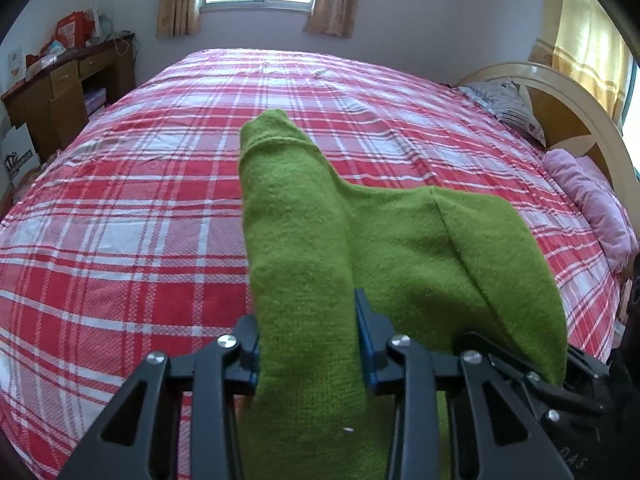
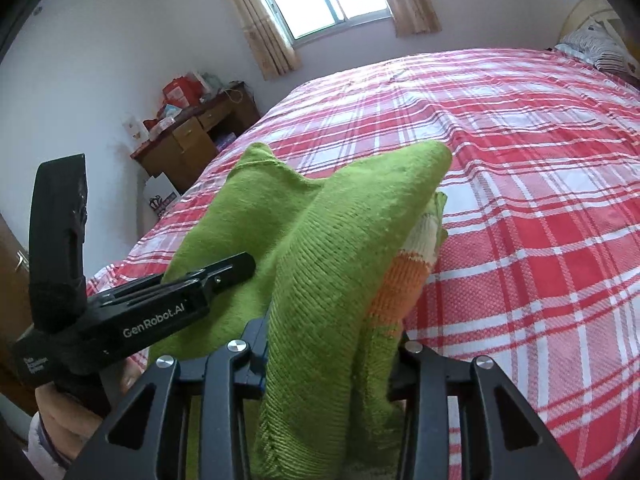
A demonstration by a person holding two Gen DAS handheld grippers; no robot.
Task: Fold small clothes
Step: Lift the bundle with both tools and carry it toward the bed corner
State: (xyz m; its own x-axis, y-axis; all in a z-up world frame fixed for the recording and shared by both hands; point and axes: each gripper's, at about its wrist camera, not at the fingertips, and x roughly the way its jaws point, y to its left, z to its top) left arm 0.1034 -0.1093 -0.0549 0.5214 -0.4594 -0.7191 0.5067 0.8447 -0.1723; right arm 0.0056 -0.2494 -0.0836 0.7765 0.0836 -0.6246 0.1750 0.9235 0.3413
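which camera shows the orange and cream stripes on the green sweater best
The right wrist view: the stripes show on the green sweater clamped in the right gripper. The left wrist view shows only plain green knit.

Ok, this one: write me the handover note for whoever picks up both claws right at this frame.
Left claw: shut on a bunched part of the green knitted garment.
Right claw: shut on another bunch of the same garment, where its orange and cream stripes show.
Garment: held between the two claws above the red plaid bed, not spread out.
Left claw's body shows at the left of the right wrist view, close beside the right one.
Done: garment picked up. No finished fold visible.
Left: lay it flat on the bed, fold it, release.
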